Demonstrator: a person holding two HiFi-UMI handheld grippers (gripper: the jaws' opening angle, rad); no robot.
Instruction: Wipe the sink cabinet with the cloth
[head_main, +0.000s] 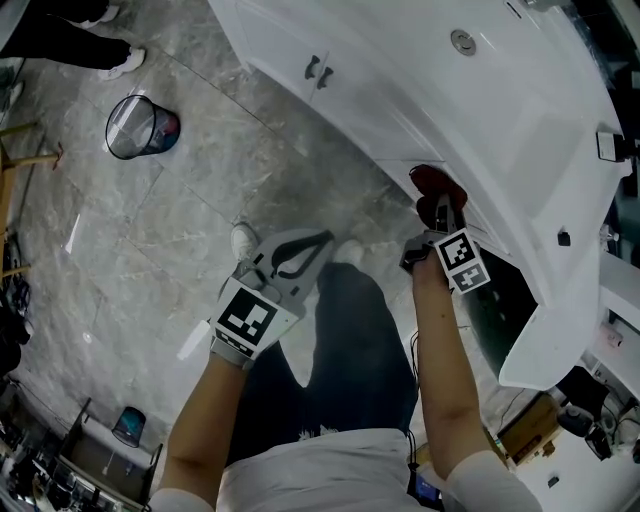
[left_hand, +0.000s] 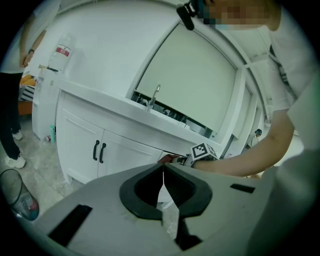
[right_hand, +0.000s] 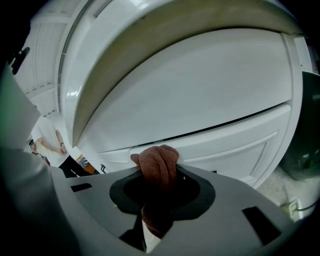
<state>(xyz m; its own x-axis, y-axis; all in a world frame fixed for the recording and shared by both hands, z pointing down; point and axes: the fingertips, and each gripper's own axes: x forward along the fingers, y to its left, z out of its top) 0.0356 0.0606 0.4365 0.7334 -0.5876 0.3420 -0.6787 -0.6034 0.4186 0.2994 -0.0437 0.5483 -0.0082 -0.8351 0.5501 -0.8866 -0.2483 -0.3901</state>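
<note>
The white sink cabinet (head_main: 380, 80) fills the upper right of the head view, its basin (head_main: 520, 110) on top. A reddish-brown cloth (right_hand: 159, 165) is bunched between the jaws of my right gripper (right_hand: 156, 167), which is shut on it. The cloth (head_main: 437, 183) is pressed against the cabinet's front panel (right_hand: 210, 135) just under the countertop edge. My left gripper (head_main: 322, 242) hangs shut and empty over the floor, away from the cabinet. In the left gripper view my left gripper (left_hand: 163, 167) points at the cabinet doors (left_hand: 107, 150) and at my right gripper (left_hand: 187, 159).
A clear waste bin (head_main: 140, 127) stands on the grey tiled floor at the left. A person's shoe (head_main: 125, 62) shows at the top left. Black door handles (head_main: 318, 69) sit on the cabinet. A faucet (left_hand: 154, 97) rises from the counter. Clutter lies at the lower right (head_main: 560, 410).
</note>
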